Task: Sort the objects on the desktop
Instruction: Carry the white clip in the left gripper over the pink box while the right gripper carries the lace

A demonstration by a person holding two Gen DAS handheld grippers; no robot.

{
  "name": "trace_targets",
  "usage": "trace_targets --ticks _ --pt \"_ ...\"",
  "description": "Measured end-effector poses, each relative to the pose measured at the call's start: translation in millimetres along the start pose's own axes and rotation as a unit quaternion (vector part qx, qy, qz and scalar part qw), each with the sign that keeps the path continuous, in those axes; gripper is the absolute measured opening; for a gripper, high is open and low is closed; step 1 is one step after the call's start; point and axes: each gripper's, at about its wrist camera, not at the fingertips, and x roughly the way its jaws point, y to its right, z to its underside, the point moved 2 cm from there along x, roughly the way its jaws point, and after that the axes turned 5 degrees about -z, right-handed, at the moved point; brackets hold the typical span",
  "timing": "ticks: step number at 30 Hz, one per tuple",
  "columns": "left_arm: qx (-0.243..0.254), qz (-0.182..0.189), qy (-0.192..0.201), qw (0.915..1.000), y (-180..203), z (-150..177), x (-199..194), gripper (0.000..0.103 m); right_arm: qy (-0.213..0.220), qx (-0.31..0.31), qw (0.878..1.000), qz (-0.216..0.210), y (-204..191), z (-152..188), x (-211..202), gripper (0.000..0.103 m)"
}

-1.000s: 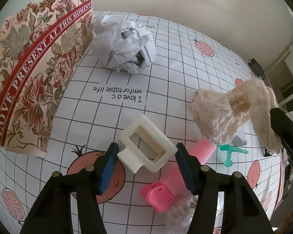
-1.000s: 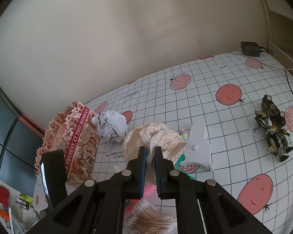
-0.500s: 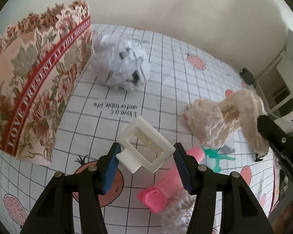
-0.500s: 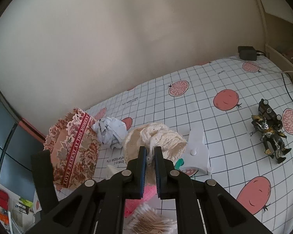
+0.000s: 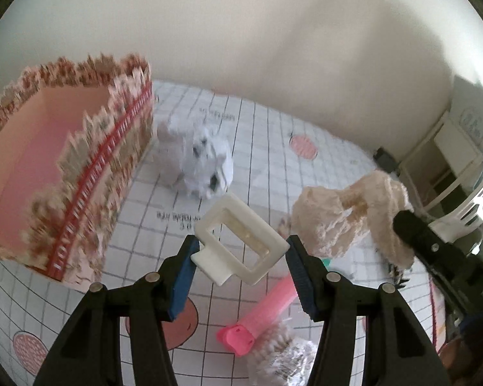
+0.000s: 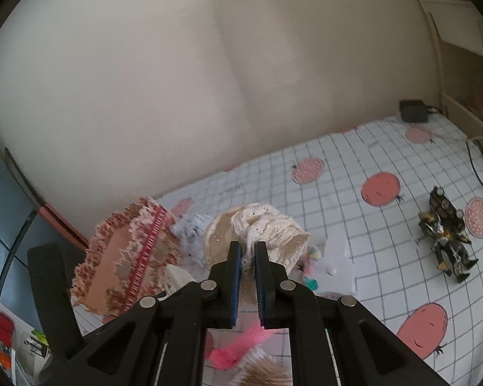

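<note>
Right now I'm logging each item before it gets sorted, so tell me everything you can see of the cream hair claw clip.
The cream hair claw clip is a matte, plastic-looking rectangular frame with an open window and a short tab at one corner. It hangs tilted above the checked tablecloth, clamped by its two ends between the blue pads of the left gripper. Nothing else touches it. The floral box stands to its left.

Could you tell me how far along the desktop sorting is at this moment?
Early. The floral box looks empty inside. In hand: the left gripper holds a cream hair claw clip, the right gripper a lace fabric piece. Left on the table: crumpled paper, pink tube, cotton swabs, toy robot figure.
</note>
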Motion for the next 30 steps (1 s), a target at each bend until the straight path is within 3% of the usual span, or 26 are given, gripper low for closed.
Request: trace_targets --ticks 6,15,30 --pt "-0.013 -0.002 0.064 0.9978 -10 -16 -37 0.057 0.027 -0.029 0.999 -0.023 -31 -5 -8 0.01" --pt "-0.054 -0.006 0.116 0.9918 -48 -35 -74 0.057 0.055 -0.059 0.995 -0.053 -78 -5 -17 0.01" --pt "-0.135 -0.043 0.14 0.98 -137 -33 -104 0.057 0.033 -0.091 0.99 -0.104 -150 22 12 0.009"
